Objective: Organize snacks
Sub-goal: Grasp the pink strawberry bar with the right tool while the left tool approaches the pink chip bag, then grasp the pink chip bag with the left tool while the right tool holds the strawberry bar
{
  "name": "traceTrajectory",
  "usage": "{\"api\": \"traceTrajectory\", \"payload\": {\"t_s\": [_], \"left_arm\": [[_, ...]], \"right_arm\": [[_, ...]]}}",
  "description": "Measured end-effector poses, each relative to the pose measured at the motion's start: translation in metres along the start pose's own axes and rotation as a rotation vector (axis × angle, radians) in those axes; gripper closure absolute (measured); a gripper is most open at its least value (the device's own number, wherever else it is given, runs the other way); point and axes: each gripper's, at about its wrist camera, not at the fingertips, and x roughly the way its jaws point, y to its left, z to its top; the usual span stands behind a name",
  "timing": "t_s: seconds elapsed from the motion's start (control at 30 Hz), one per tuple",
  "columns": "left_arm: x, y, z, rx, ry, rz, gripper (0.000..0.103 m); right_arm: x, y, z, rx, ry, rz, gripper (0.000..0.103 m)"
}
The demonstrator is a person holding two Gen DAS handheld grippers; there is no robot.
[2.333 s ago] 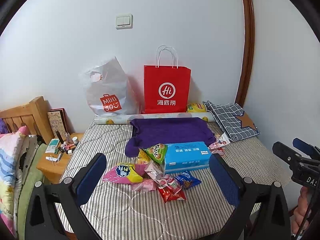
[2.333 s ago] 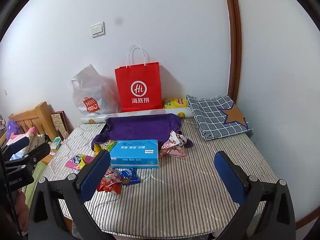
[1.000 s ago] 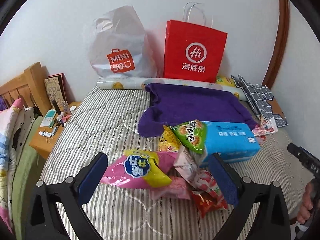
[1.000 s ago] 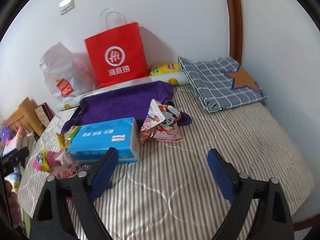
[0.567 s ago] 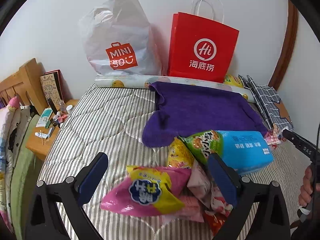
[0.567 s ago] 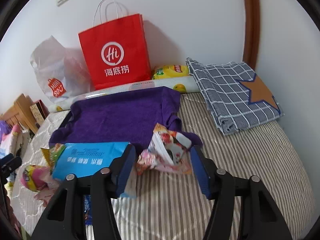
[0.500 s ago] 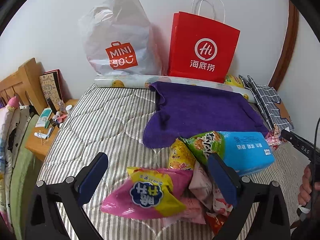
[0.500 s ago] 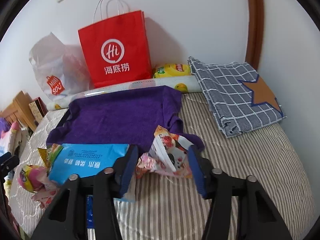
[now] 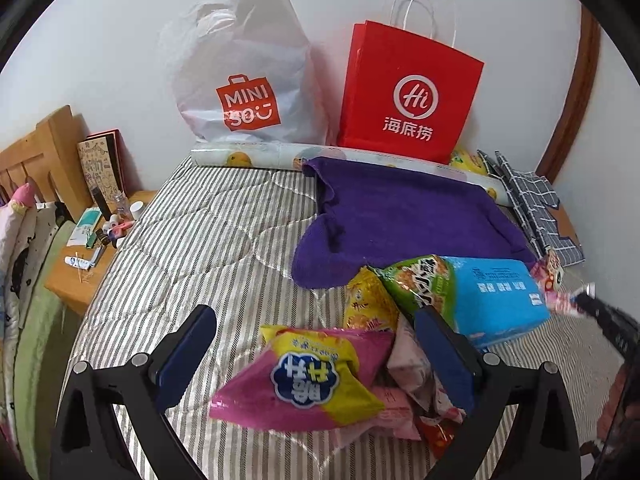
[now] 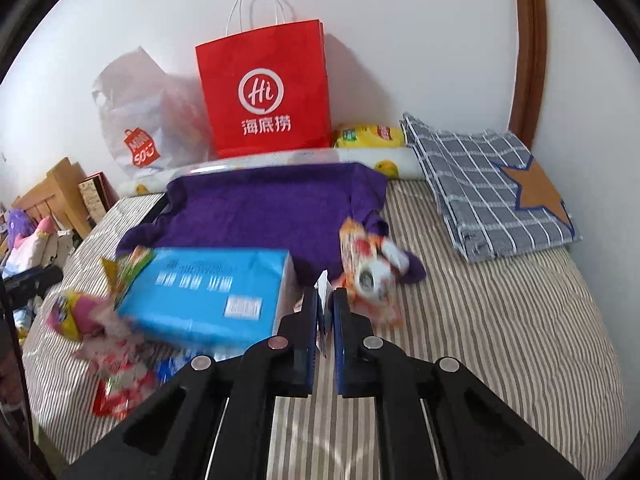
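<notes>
The right gripper, just closed, seemingly pinches a blurred snack packet's edge, so lift slowly; the left gripper hovers open.

A home bedroom: striped mattress, wooden headboard, cluttered nightstand.

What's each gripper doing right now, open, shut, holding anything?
Left gripper: open, holding nothing.
Right gripper: shut on the edge of the orange-and-white snack packet.
</notes>
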Motion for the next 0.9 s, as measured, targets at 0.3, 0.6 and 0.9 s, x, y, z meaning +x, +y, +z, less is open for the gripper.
{"api": "traceTrajectory", "payload": {"t_s": [0.3,0.6,0.9], "left_arm": [[-0.012,-0.01,-0.009,0.005,-0.008,-0.03,0.003],[-0.014,-0.005,-0.011,0.003,-0.003,-0.006,0.003],[-0.003,0.009,-0.006,-0.006,0.016,0.032,0.003]], "right_arm": [[-0.025,-0.016,-0.068,-0.012,0.126,-0.022,0.083],[-0.028,-0.015,-0.059,-0.054,0.061,-0.057,0.05],[0.026,-0.005,-0.036,-0.084,0.128,-0.048,0.046]]}}
